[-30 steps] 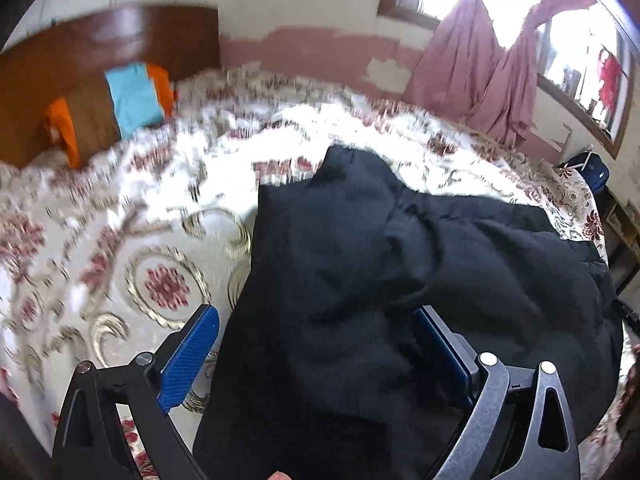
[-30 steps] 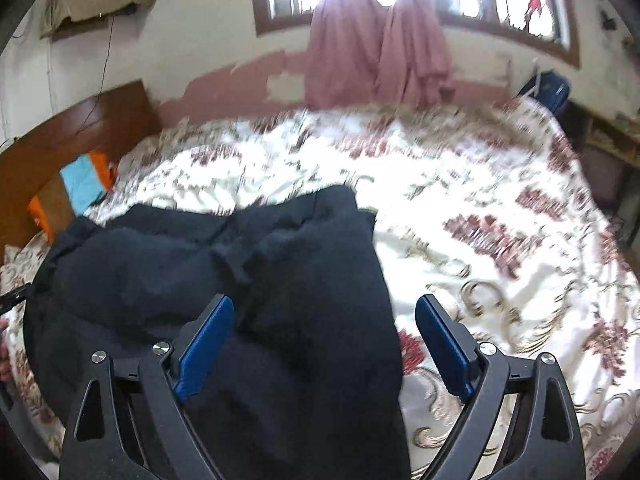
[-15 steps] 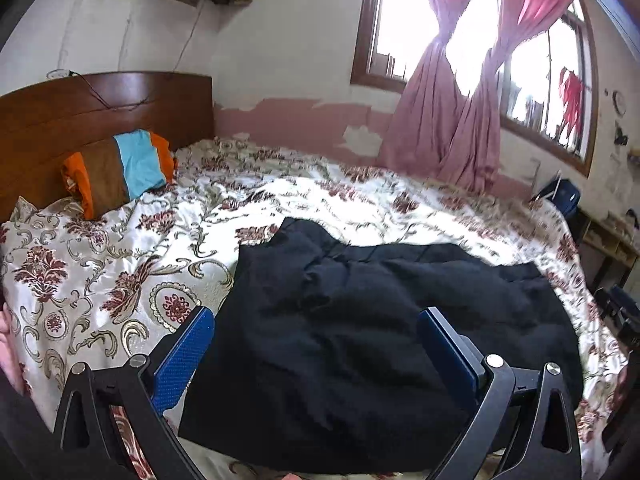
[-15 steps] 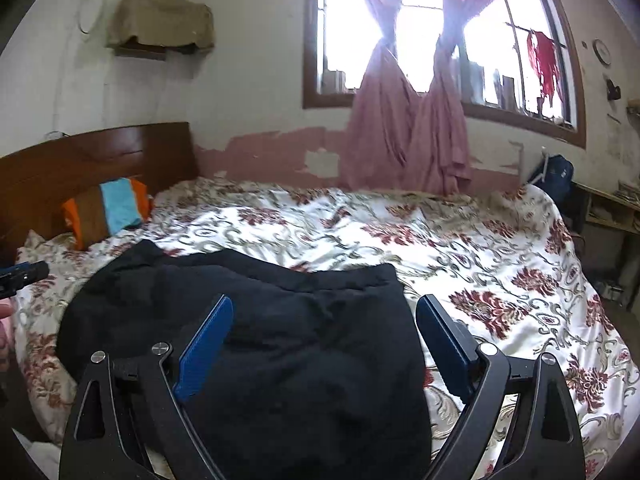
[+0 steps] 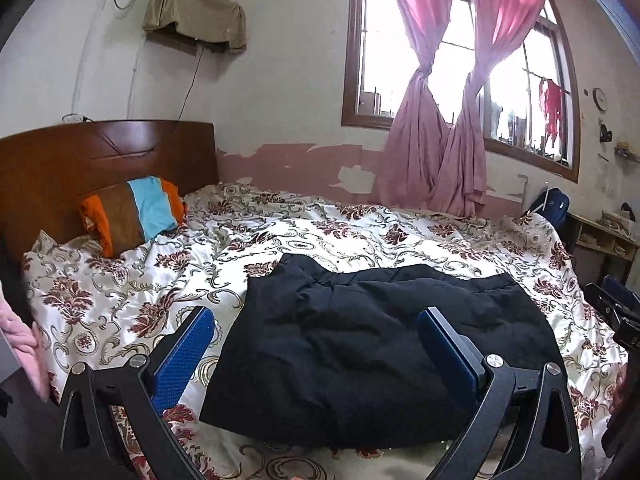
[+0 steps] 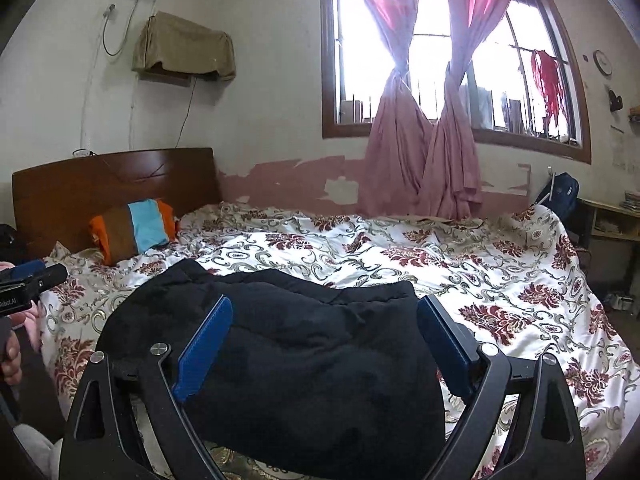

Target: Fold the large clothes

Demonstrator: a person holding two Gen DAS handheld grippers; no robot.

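On floral satin quilt [image 5: 360,232] | folded black padded garment [image 5: 372,344], rumpled | left claw [image 5: 316,344] spread | right claw [image 6: 324,340] spread

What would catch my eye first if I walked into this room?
Probably the black garment, lying in a dark heap on the near side of the floral bedspread. Next, the pink curtains, knotted in front of the bright window on the far wall, and the striped pillow against the wooden headboard on the left.
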